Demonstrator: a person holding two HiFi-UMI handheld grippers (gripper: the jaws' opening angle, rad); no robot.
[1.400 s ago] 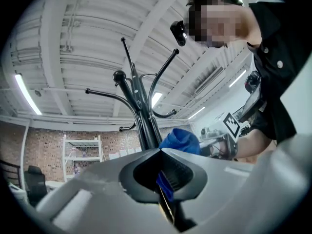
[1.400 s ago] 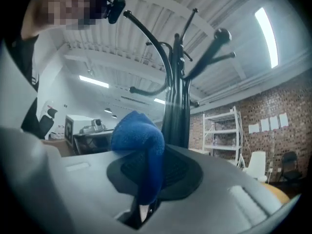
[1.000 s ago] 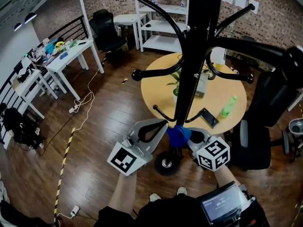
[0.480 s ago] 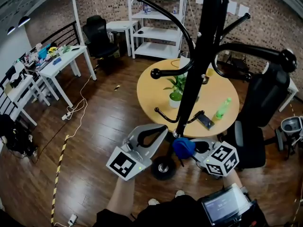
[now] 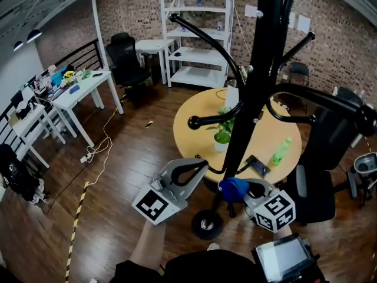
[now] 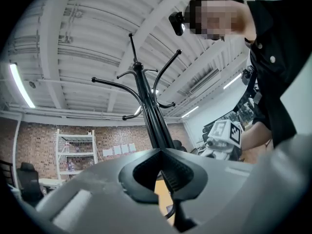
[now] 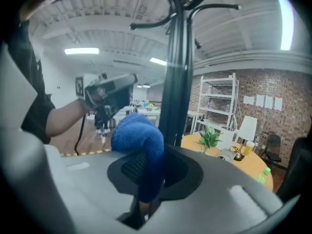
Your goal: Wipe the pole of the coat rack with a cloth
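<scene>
We pinch the blue cloth in the right tool, just near-right of the upright pole, low down; contact unclear. Left tool, jaws together, empty, sits on the pole's left.

Bright, even indoor light falls from white ceiling tubes that flare in both black-rimmed gripper views, the pole stands as a dark silhouette, the floor shines faintly, and all 3 pictures bow at the edges, with near foreground blurred.
</scene>
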